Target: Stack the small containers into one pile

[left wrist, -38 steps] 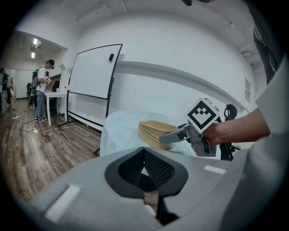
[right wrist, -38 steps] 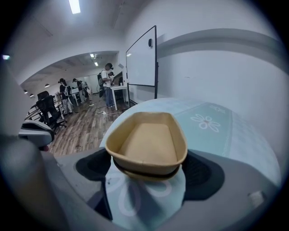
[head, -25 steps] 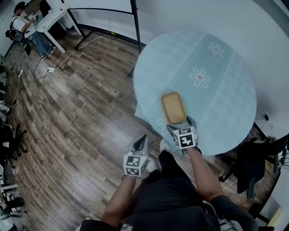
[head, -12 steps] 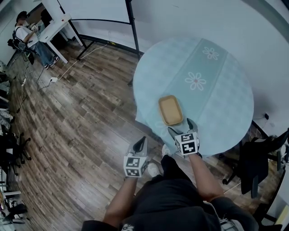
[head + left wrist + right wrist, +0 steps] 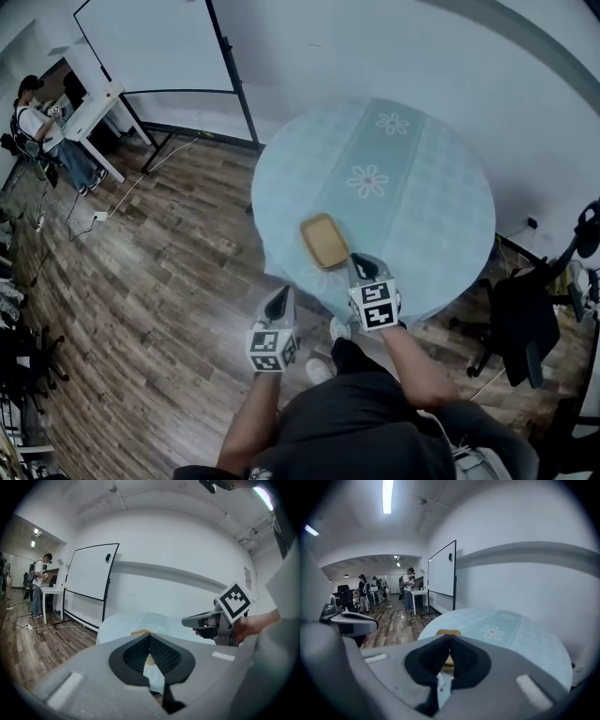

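The tan container (image 5: 324, 240) sits near the lower-left edge of the round table (image 5: 441, 216), at centre frame. Just below it, the right gripper (image 5: 362, 264) closes fully together on nothing. The left gripper (image 5: 278, 300), lower left over the floor (image 5: 159, 281), is pinched together too, empty.

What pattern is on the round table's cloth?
Tablecloth: pale blue checks, with a greener centre strip bearing white flowers. Best in the head view.

Container (image 5: 324, 240), frame centre: tan-yellow, plain.
Tablecloth (image 5: 450, 225): pale blue, faint check; teal runner (image 5: 398, 155) with white daisies.
Floor (image 5: 159, 272), left: brown wood planks.
Left gripper (image 5: 278, 300), right gripper (image 5: 364, 270): grey, black-and-white square markers.
Whiteboard (image 5: 150, 47), upper left: white, black frame.
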`<action>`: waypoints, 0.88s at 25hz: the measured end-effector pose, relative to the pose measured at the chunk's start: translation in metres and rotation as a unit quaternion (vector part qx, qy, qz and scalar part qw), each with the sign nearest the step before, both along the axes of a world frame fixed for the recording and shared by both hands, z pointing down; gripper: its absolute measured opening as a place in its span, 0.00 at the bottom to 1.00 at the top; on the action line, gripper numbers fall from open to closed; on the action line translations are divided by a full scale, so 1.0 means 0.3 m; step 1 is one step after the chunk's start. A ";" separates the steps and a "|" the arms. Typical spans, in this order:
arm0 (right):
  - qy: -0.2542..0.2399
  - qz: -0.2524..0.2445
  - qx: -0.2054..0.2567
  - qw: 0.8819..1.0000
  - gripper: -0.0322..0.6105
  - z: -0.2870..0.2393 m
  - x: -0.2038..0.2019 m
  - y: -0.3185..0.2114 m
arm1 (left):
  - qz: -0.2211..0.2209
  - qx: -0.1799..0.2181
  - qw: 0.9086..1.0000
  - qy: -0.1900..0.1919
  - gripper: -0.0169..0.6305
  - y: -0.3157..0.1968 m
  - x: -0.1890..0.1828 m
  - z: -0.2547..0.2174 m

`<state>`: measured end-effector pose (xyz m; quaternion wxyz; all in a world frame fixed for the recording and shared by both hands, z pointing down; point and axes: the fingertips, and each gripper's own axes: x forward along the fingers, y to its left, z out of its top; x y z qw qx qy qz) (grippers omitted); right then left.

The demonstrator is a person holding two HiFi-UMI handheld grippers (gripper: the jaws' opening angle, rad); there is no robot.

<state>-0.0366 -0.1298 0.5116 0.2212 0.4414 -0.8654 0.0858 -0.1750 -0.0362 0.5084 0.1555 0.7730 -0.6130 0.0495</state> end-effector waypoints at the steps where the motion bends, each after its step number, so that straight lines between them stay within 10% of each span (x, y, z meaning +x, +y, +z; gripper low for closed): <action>1: 0.002 0.003 0.012 1.000 0.06 -0.016 0.018 0.011 | 0.006 0.006 1.000 0.001 0.02 0.003 0.023 -0.017; 22: -0.039 -0.041 0.075 0.996 0.05 -0.216 0.172 0.028 | 0.008 0.028 0.999 -0.032 0.02 -0.027 0.236 -0.173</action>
